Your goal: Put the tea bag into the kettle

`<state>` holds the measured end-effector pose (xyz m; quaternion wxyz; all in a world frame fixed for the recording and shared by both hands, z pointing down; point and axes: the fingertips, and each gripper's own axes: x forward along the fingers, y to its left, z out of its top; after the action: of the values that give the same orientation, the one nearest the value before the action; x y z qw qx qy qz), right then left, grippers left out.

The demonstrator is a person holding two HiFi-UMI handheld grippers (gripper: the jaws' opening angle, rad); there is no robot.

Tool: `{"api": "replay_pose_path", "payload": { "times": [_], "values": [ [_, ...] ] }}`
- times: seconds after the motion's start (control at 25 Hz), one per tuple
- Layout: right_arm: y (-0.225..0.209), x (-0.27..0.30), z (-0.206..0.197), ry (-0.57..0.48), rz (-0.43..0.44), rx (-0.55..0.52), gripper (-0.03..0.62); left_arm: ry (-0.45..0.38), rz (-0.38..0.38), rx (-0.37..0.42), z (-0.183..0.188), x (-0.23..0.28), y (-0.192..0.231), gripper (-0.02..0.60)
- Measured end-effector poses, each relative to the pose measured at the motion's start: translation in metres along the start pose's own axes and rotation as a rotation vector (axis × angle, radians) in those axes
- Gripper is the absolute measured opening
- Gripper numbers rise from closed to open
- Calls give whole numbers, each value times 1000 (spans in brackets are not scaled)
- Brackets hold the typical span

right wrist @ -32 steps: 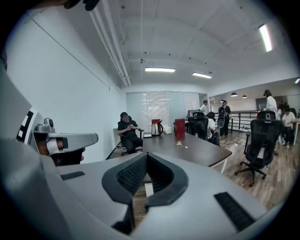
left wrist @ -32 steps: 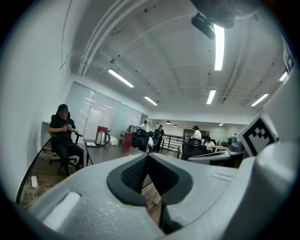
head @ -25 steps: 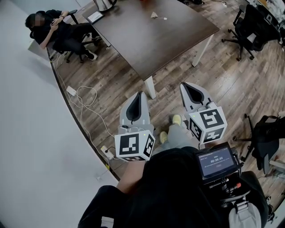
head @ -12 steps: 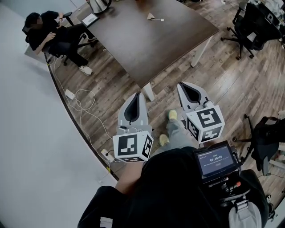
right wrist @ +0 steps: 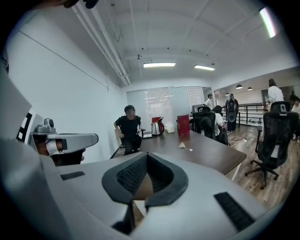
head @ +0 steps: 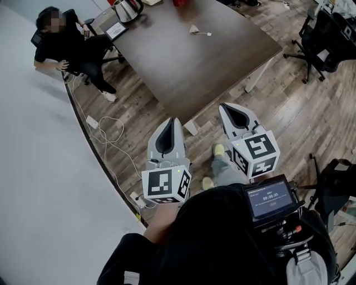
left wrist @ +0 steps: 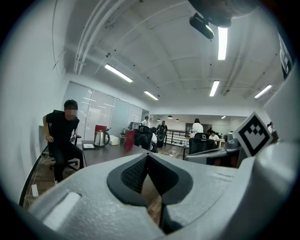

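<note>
Though jaws meet (empty), tea bag [head: 194,29] lies well ahead.

A dark brown tabletop [head: 189,67] on white legs [head: 255,76] carries a steel kettle [head: 129,8] and a flat tablet-like slab [head: 115,30] at its far-left corner, a red box [right wrist: 183,124] close by, and 1 tea bag [head: 194,29] lying well apart from them on the bare surface; a white cable [head: 111,123] trails across the wood-plank floor [head: 289,117] beside it
</note>
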<state>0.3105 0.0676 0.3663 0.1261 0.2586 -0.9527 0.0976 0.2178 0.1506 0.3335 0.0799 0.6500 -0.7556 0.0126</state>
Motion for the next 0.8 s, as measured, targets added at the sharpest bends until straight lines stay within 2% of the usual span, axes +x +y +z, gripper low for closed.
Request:
{"api": "replay_pose_path", "payload": {
  "times": [0.44, 0.8],
  "values": [
    [-54, 72, 28, 16, 44, 9, 6, 24, 25, 9, 16, 90, 19, 5],
    [-59, 81, 25, -11, 94, 5, 5, 8, 71, 39, 12, 94, 20, 5]
  ]
}}
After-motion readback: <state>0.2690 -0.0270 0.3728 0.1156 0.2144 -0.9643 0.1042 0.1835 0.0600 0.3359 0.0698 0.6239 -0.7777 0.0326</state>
